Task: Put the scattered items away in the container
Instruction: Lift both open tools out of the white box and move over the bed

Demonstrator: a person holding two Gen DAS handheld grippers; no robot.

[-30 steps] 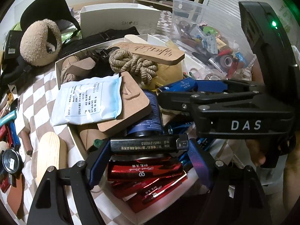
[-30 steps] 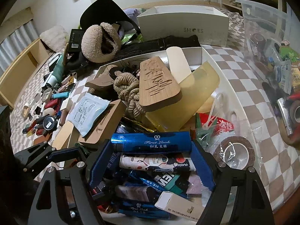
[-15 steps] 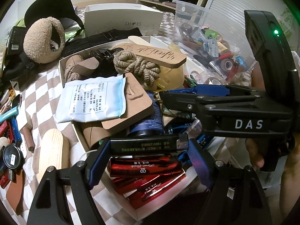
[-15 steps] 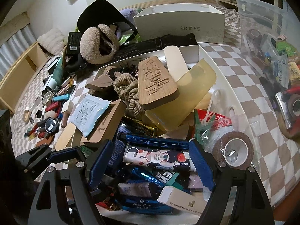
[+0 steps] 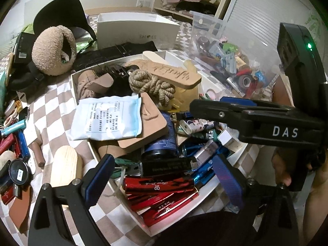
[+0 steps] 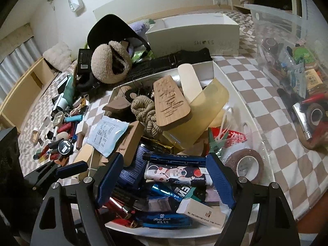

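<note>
Left tool (image 5: 164,176) is opening, black lighter (image 5: 169,165) lying free in the white box (image 5: 207,186); lift straight up. Right tool (image 6: 164,184) hangs wide, empty.

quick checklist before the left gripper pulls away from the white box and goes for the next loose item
1. Left gripper jaws opening, black bar between them, pads off it: ok.
2. Black bar lies inside the white box, on the red packs: ok.
3. Right gripper open over the box, nothing gripped: ok.
4. Room left in the box: not ok, it is heaped; the wooden plaque sticks above the rim.
5. Loose items remain on the checked cloth, such as the wooden block: ok.
6. Bar stable once released: cannot tell.
</note>
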